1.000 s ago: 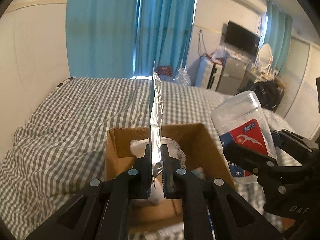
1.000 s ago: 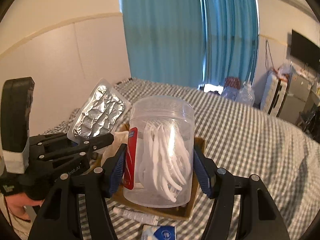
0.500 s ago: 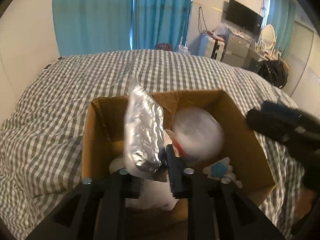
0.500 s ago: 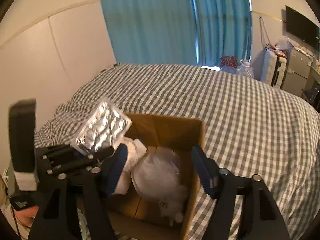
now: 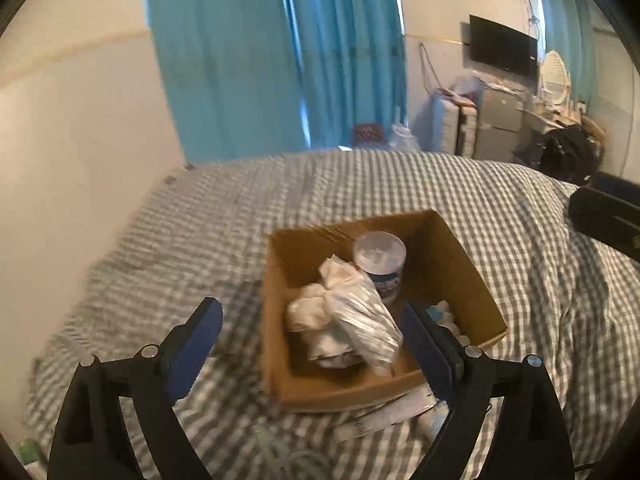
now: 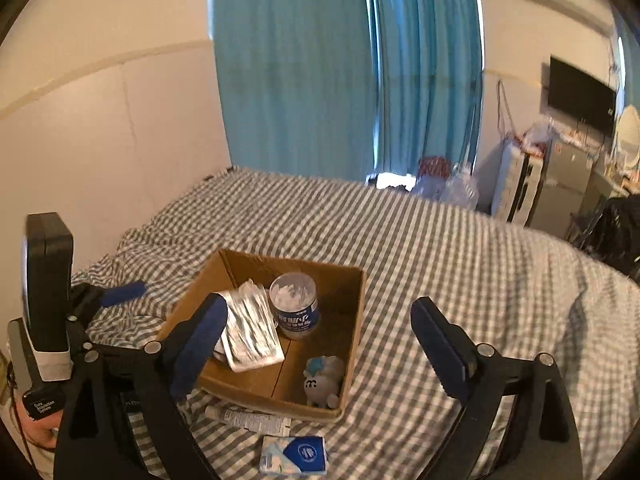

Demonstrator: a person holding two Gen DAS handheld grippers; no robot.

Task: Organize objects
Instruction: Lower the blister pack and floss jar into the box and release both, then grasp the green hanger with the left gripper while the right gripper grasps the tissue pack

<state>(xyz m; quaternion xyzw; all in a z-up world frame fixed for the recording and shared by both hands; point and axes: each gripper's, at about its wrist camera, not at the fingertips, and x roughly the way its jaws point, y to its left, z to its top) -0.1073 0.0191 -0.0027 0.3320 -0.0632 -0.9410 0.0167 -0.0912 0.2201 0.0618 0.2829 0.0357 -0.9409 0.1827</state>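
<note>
Hovering over the cardboard box (image 6: 352, 320), both tongs, just opened, stand wide and empty; my right tongs (image 6: 320, 344) are nearer the tube (image 6: 248, 418), lying lengthwise along the box's near wall.

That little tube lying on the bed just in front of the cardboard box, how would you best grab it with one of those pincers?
Grip the tube across its narrow middle, coming from above with the fingers on either long side. It lies flat along the box, so a sideways approach looks blocked.
</note>
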